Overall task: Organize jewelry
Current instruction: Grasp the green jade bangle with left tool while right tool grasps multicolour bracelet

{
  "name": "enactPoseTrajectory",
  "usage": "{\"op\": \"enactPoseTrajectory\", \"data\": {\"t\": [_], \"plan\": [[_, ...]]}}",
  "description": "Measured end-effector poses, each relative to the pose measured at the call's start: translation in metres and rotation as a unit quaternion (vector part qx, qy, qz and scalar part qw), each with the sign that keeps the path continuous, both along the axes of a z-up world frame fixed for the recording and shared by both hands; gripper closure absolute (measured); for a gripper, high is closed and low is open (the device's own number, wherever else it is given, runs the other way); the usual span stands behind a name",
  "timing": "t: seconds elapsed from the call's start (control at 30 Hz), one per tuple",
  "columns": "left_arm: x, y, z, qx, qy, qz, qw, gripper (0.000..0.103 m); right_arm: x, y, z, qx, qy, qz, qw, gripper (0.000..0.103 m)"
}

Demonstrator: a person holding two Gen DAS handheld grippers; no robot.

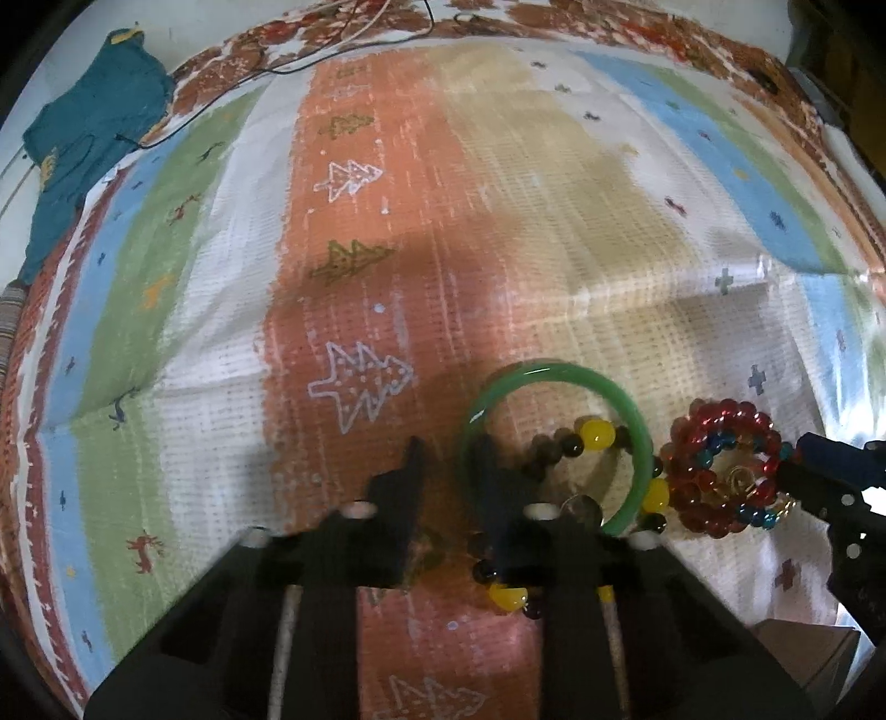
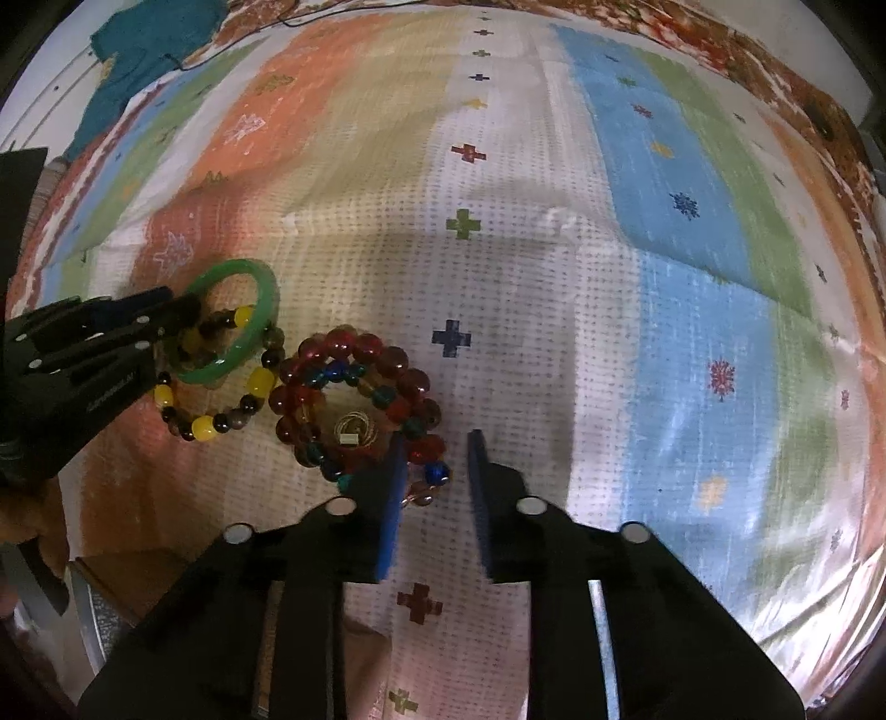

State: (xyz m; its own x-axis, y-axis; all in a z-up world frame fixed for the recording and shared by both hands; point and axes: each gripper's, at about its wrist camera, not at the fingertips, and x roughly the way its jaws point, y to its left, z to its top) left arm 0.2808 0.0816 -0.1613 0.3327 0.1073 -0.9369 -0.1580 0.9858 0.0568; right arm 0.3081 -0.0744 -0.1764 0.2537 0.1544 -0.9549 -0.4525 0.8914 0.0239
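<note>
A green bangle point(image 1: 554, 368) point(image 2: 264, 310) lies on the striped mat, overlapping a bracelet of yellow and dark beads point(image 1: 595, 433) point(image 2: 260, 382). My left gripper point(image 1: 449, 459) point(image 2: 180, 310) points down, shut on the bangle's left rim. To the right lies a coiled bracelet of red and blue beads point(image 1: 720, 415) point(image 2: 343, 343) with a small gold piece point(image 2: 354, 432) inside it. My right gripper point(image 2: 434, 459) point(image 1: 797, 471) is shut on the coil's near right side, with a red and a blue bead between its blue pads.
The striped patterned mat point(image 1: 498, 166) point(image 2: 637, 277) covers the whole surface. A teal cloth point(image 1: 94, 111) point(image 2: 149, 44) and thin cables point(image 1: 332, 44) lie at its far left edge. A cardboard box point(image 1: 803, 648) point(image 2: 127, 565) sits near the mat's front edge.
</note>
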Motion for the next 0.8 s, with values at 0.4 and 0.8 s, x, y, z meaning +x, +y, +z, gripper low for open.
{"op": "enactPoseTrajectory", "data": {"t": [0.4,0.8], "plan": [[-0.010,-0.008,0.020,0.012,-0.012,-0.006,0.9998,0.096,-0.005,0.006,0.011,0.000,-0.032,0.014,0.999,0.093],[-0.044,-0.014,0.064,0.010,-0.048,0.008,0.9988,0.096,-0.024,-0.007,0.059,0.046,-0.103,0.011,0.994,0.093]]}}
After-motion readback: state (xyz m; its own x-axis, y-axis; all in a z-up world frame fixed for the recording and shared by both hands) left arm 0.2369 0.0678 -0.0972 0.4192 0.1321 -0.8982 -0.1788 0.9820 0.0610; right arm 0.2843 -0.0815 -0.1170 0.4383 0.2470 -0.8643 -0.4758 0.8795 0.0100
